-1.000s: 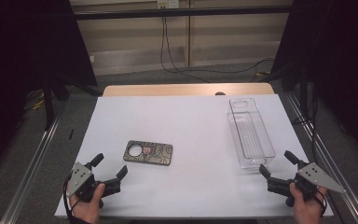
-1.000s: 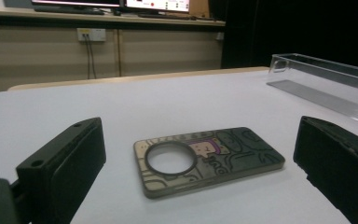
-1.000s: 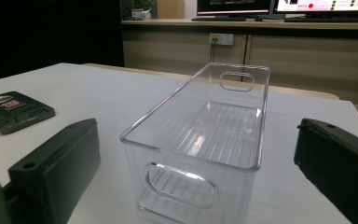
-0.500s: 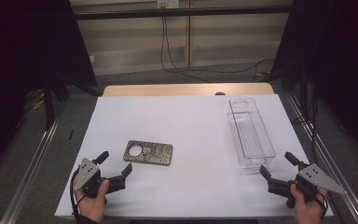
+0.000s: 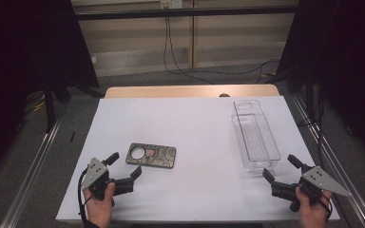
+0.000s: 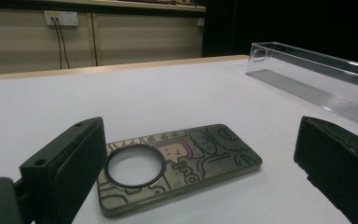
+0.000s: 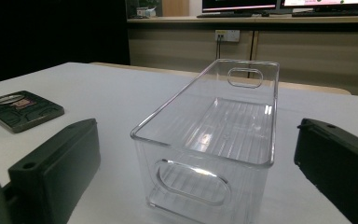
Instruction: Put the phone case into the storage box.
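A dark phone case [image 5: 151, 156] with cartoon drawings and a round ring lies flat on the white table [image 5: 190, 128], left of centre. My left gripper [image 5: 124, 164] stands open just short of the case's near-left end, nothing between its fingers; in the left gripper view the case [image 6: 177, 161] lies between the two black jaws. A clear plastic bin [image 5: 255, 134] stands at the right, empty. Near the table's front right my right gripper [image 5: 280, 168] is open, facing the bin's near end [image 7: 209, 154], with the case [image 7: 21, 108] far off to its left.
Metal rails run along both sides of the table [image 5: 28, 185]. A wooden strip [image 5: 190, 91] edges the far side. Cables [image 5: 180, 57] hang from a wall socket behind. Dark curtains flank the scene.
My left gripper has moved forward and to the right, closing in on the phone case. The right gripper has hardly shifted.
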Motion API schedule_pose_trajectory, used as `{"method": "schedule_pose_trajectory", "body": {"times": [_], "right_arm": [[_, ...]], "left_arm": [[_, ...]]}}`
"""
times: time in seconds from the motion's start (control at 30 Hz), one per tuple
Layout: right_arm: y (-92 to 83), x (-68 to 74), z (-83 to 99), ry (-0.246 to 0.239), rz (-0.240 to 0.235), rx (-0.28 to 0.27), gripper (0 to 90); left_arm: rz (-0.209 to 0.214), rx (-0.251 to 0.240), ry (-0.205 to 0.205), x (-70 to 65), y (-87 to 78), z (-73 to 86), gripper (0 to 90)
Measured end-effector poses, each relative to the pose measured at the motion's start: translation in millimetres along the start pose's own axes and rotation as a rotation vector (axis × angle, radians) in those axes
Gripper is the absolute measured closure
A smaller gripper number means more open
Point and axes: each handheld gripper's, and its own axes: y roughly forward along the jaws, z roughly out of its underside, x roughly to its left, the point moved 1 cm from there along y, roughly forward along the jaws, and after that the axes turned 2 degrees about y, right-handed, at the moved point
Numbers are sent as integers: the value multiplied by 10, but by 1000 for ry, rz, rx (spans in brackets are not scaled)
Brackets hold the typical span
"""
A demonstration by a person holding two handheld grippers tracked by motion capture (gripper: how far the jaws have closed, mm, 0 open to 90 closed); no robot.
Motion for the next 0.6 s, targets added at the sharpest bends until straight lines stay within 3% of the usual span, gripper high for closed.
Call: {"method": "schedule_pose_trajectory", "body": {"times": [0.13,0.27,0.57,0.6], "right_arm": [[-7,1,-13,-7,3,-16,0],[-6,4,-14,-11,-3,-14,0],[0,2,-8,8,0,-9,1],[-3,-1,-11,5,1,-13,1]], "left_arm": [[30,1,41,-51,54,-31,16],[59,-6,34,-103,163,-83,16],[71,-30,64,-192,289,-169,15],[51,-29,72,-207,342,-204,11]]}}
